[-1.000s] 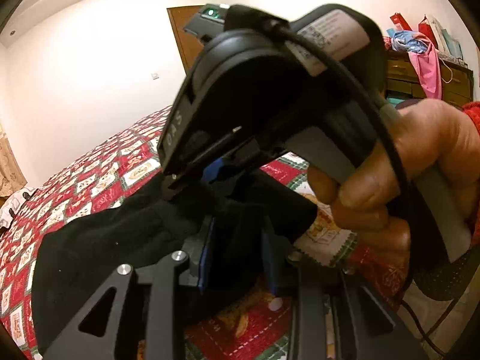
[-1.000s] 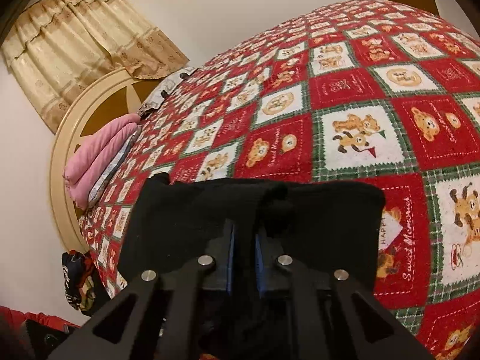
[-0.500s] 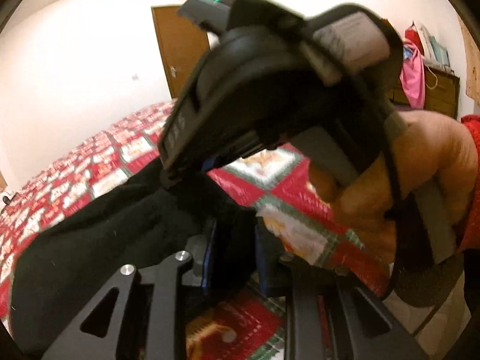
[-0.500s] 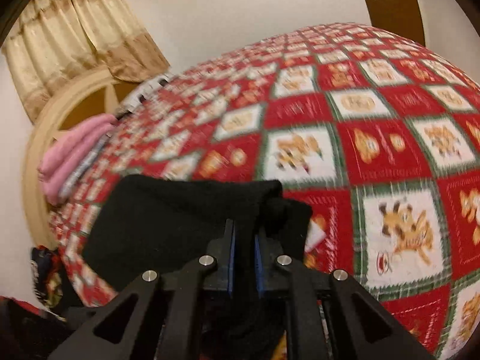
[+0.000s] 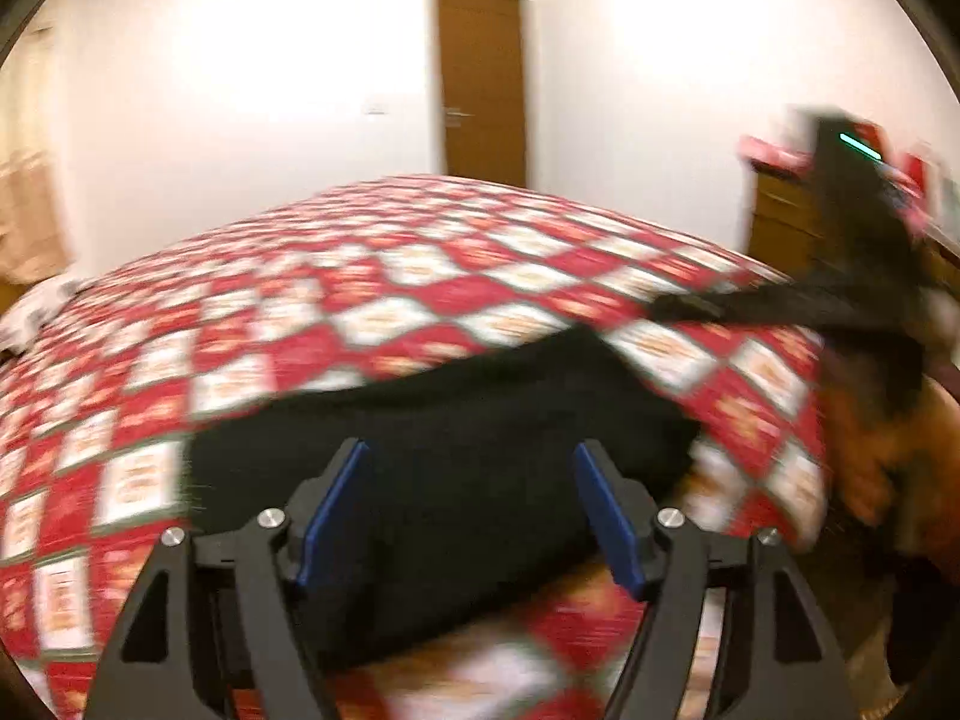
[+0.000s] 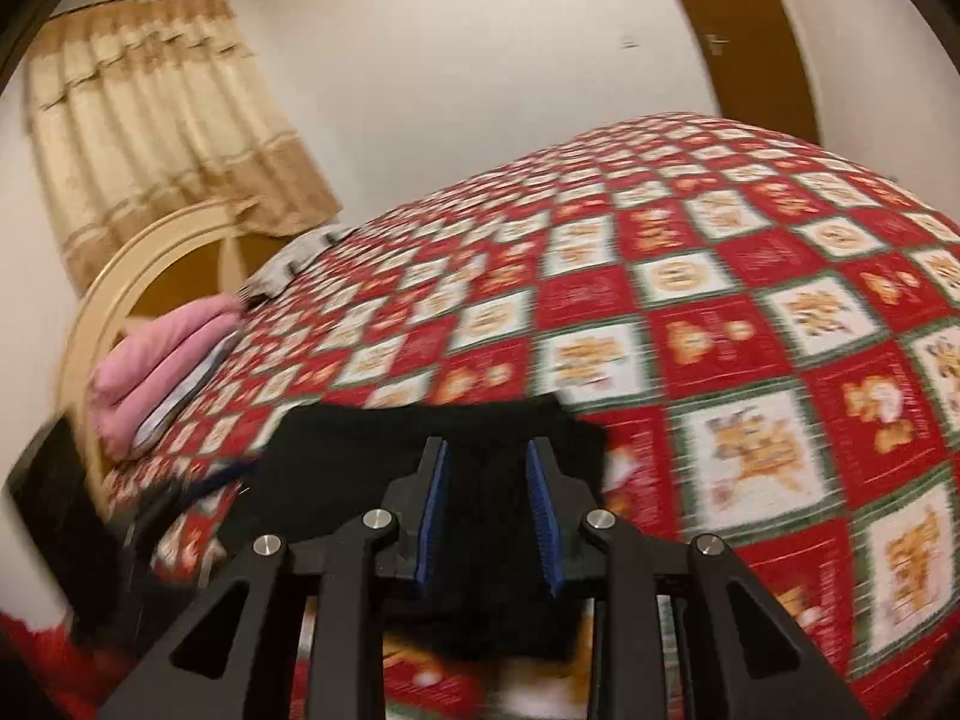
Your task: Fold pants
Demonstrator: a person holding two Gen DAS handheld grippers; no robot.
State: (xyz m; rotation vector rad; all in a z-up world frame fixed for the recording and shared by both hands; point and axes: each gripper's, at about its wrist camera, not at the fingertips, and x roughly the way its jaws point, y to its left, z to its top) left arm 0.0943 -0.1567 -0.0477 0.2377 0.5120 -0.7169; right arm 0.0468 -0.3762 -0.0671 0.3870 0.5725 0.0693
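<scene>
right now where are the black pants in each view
Left wrist: black pants lie lower centre on the quilt, beyond the opening left tongs.
Right wrist: lower centre-left, beyond the opening right tongs.
Shared landmark: the brown door, top centre and top right.

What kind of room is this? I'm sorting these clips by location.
A bedroom, most likely: a bed under a red patchwork quilt, a curved headboard, and a wooden dresser by the wall.

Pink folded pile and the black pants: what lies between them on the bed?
Right wrist view: only bare red patchwork quilt separates the pink pile from the black pants.
</scene>
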